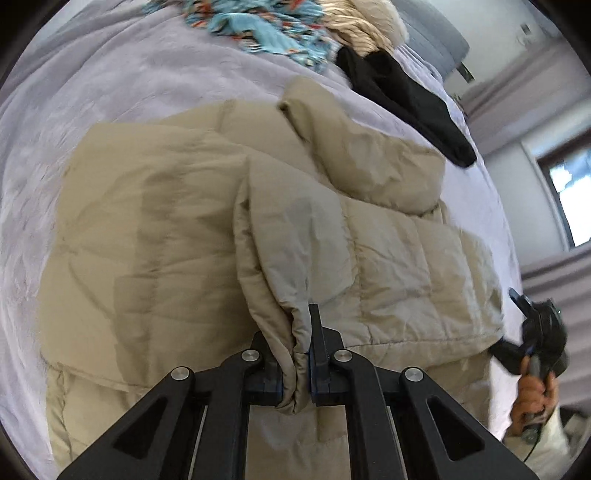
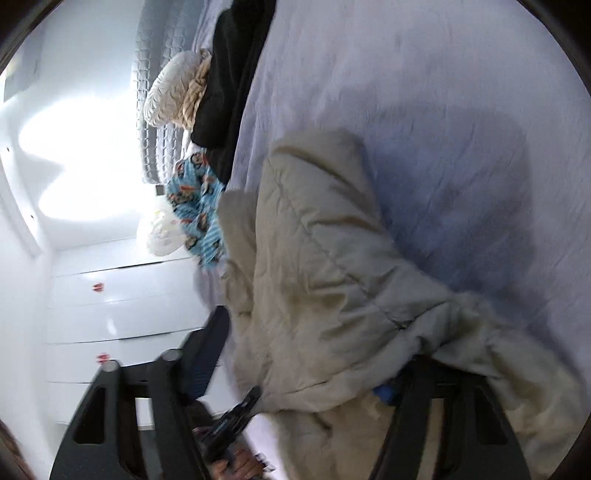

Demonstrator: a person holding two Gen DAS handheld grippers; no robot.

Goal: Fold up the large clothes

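Bed [image 1: 122, 85], lavender-covered, carrying the beige quilted jacket [image 1: 155, 236], which lies spread across it with one part already turned over. Sleeve [image 1: 280, 236], lifted. Left tool [image 1: 301, 363], clamped on the sleeve cuff. Right tool [image 2: 303, 373], fingers apart, jacket fabric draped over one. Judged best practice: carry the sleeve straight across the body, keeping the quilting flat and the edges aligned.

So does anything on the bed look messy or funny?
Yes. The beige puffer jacket has big darker patches on its left panel, like damp marks or shadows; I cannot tell which. Behind it, a black garment, a blue patterned cloth and a cream knit lie in an unfolded heap on the lilac bedspread.
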